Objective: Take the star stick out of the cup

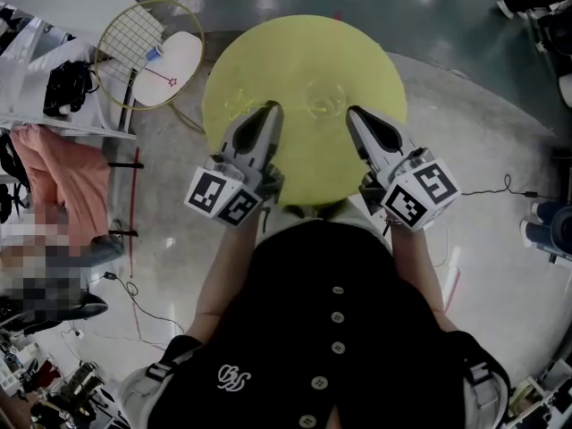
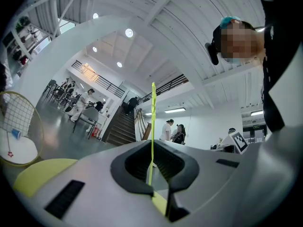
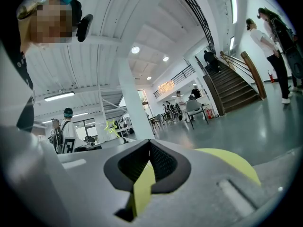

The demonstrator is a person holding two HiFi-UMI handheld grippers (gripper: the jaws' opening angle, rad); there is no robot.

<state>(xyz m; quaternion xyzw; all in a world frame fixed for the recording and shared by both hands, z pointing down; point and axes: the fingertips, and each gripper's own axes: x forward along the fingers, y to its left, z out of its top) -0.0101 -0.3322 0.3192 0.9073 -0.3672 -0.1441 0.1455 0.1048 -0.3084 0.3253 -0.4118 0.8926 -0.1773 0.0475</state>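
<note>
left gripper [image 1: 268, 110]: laid on the table's near edge at 7 o'clock and pointed toward 12 o'clock. In its own view [image 2: 152, 142] the jaws are seen drawn together on the star stick.
star stick [image 2: 152, 112]: a thin yellow-green rod, pinched where the jaw tips meet and raised nearly upright above them. It is held outside the cup.
right gripper [image 1: 355, 114]: laid on the near edge at 5 o'clock and angled toward 11 o'clock. In its own view [image 3: 147, 144] the jaws are seen closed with nothing between them. A wedge of yellow tabletop is shown through the hollow of the pads.
cup [image 1: 323, 102]: a clear vessel, only faintly seen, stood on the table between the two gripper tips and nearer the right one. What it contains cannot be made out.
table [image 1: 304, 43]: round and yellow; both grippers are rested on it.
white round seat [image 1: 183, 56]: placed off the table at 10 o'clock. A racket [image 1: 134, 34] is laid across it, and a small blue thing [image 1: 154, 54] and a thin red-star stick [image 1: 172, 82] lie on it.
head view alone: the cup is shown here and in neither gripper view.
left gripper view alone: the star stick is shown as a bare upright line. The racket [image 2: 19, 122] is seen at 9 o'clock.
right gripper view alone: the stick's star head [image 3: 112, 126] is shown face-on at 10 o'clock of the jaws, just above the gripper body.
</note>
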